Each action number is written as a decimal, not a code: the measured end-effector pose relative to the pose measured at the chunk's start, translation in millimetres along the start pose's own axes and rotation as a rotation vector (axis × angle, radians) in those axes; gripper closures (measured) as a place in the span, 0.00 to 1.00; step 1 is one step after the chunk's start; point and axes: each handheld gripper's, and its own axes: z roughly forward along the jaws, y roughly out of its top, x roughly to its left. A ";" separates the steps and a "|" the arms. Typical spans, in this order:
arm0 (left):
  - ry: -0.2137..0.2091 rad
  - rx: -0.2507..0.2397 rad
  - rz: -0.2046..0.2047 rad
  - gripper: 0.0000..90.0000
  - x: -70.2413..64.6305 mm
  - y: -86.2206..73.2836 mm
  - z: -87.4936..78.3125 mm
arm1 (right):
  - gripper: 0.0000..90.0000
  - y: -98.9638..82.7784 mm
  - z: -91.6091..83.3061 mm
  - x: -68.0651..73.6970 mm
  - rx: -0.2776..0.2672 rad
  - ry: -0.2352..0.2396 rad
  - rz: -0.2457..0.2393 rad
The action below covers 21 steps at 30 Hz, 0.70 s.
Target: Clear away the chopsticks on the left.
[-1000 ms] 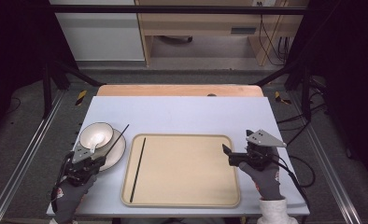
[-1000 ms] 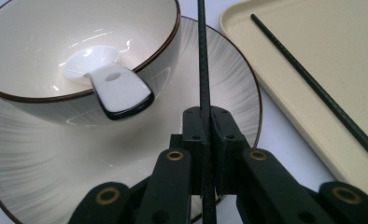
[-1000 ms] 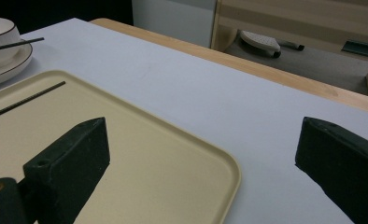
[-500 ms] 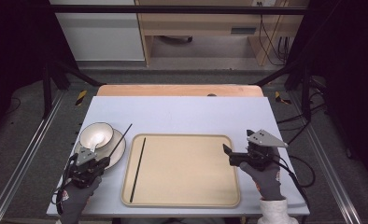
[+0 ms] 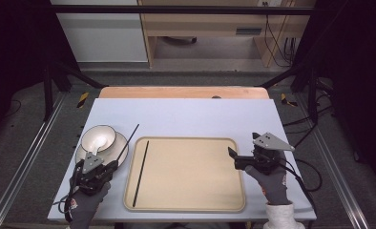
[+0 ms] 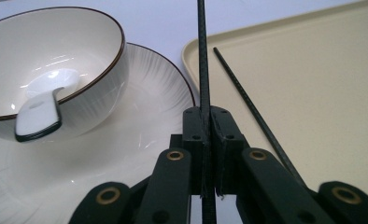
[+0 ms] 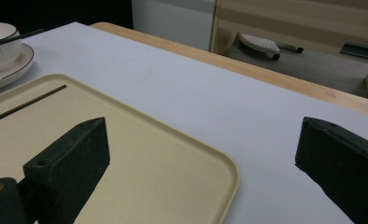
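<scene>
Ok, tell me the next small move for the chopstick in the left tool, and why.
Probably carry it right over the tray and lay it beside the other chopstick. The left tool is clamped on one chopstick above the plate, while its mate already lies in the tray.

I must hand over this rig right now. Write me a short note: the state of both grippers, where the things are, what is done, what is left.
Left gripper: shut on one black chopstick, held over the plate's edge.
Right gripper: open, holding nothing, at the tray's right side.
Second chopstick lies on the tray near its left edge. Bowl with white spoon sits on the plate.
Done: one chopstick on the tray.
Left, probably: lay the held chopstick beside it.
</scene>
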 end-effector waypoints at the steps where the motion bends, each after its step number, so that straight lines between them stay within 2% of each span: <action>1: 0.003 0.001 -0.001 0.95 -2.7 -0.2 0.4 | 0.04 0.1 -0.1 0.0 -0.002 0.000 -0.001; 10: 0.011 -0.008 -0.023 0.95 -19.8 -1.4 0.6 | 0.04 0.0 -0.3 0.5 -0.002 0.001 -0.003; 13: 0.015 -0.006 -0.049 0.95 -23.6 -3.4 0.6 | 0.04 -0.1 -0.2 0.6 0.000 0.000 -0.004; 15: 0.026 -0.005 -0.051 0.95 -27.8 -3.8 0.3 | 0.04 -0.1 -0.1 0.4 0.002 0.001 -0.004; 21: 0.044 -0.031 -0.063 0.95 -41.8 0.1 0.4 | 0.04 1.1 -3.3 0.1 -0.011 0.002 0.002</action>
